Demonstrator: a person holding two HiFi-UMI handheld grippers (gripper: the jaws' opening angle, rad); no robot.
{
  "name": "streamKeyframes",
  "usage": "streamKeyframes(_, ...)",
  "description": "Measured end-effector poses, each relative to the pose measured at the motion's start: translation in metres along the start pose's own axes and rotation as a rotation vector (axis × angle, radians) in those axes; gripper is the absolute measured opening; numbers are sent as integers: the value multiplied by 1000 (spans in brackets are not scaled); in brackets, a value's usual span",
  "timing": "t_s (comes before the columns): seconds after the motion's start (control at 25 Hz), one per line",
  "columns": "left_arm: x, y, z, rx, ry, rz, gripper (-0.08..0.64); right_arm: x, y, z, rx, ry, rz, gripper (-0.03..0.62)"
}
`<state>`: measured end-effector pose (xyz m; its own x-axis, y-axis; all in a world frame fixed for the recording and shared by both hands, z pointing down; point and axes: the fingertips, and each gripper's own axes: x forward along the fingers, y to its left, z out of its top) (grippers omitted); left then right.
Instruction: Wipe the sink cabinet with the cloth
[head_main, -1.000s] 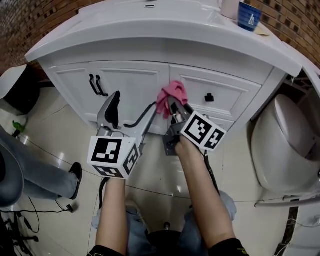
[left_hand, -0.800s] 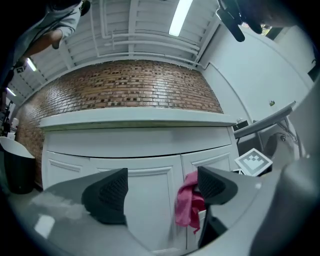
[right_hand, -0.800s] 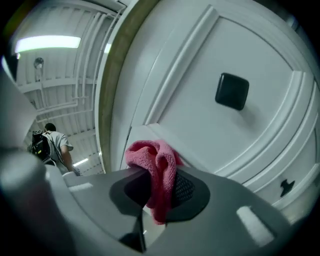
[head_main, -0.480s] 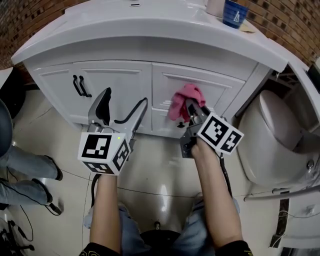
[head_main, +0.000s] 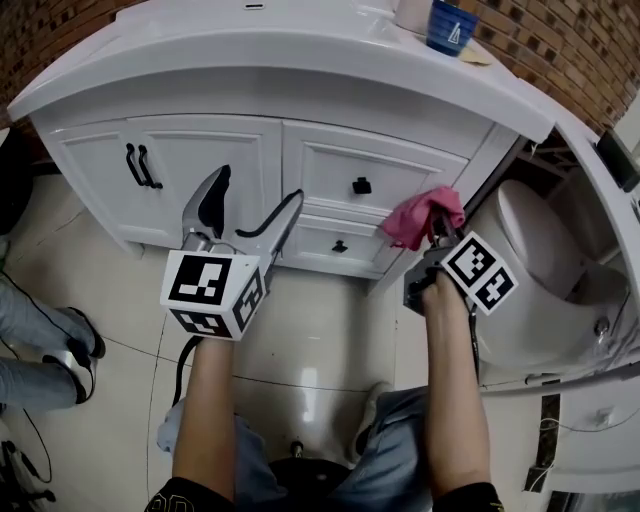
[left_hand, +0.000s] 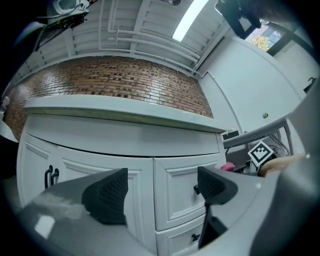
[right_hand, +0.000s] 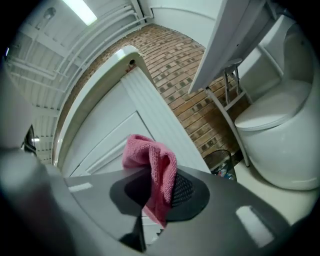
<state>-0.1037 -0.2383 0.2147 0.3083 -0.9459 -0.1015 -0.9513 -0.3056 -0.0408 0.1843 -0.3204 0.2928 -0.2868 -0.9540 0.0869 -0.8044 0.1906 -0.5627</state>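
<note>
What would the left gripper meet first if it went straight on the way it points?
Probably the front of the sink cabinet, near the seam between door and upper drawer. The left gripper's open jaws frame that spot with nothing between; depth unclear.

A blue cup (head_main: 446, 25) stands at the top of the head view, just beside a white cylinder (head_main: 412, 14). A red brick wall (head_main: 565, 55) runs behind them. A white toilet (head_main: 535, 270) with its lid down sits at the right, and a dark mesh bin (right_hand: 220, 162) stands between it and the brick. The floor (head_main: 320, 340) is glossy pale tile. At the left edge are a bystander's legs (head_main: 25, 320) in jeans, with a black shoe (head_main: 85, 345), and thin black cables (head_main: 40, 440) trail nearby. A strip light (left_hand: 187, 20) glows overhead.
</note>
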Motion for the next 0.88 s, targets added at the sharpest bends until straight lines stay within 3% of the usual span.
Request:
streamKeyframes(0.12, -5, 14, 3, -10, -10, 26, 442, 11, 45, -39, -11, 79, 103, 48)
streamKeyframes(0.24, -12, 28, 7, -22, -23, 59, 440, 23, 121, -104, 8, 203, 303, 48)
streamKeyframes(0.36, -19, 35, 10, -23, -33, 83, 440, 32, 179, -148, 136, 248, 466, 48)
streamKeyframes(0.44, -21, 35, 9, 6, -22, 80, 440, 44, 198, -164, 281, 240, 514, 48)
streamKeyframes(0.52, -22, 34, 4, 49, 10, 67, 442, 55, 205, -178, 445, 240, 526, 48)
streamKeyframes(0.64, -29, 37, -5, 100, 61, 58, 440, 67, 200, -194, 553, 259, 504, 48)
streamKeyframes(0.76, -32, 44, -6, 121, 76, 59, 440, 75, 170, -186, 593, 254, 424, 48)
streamKeyframes(0.88, -26, 45, -8, 111, 74, 52, 440, 71, 139, -162, 552, 223, 357, 49)
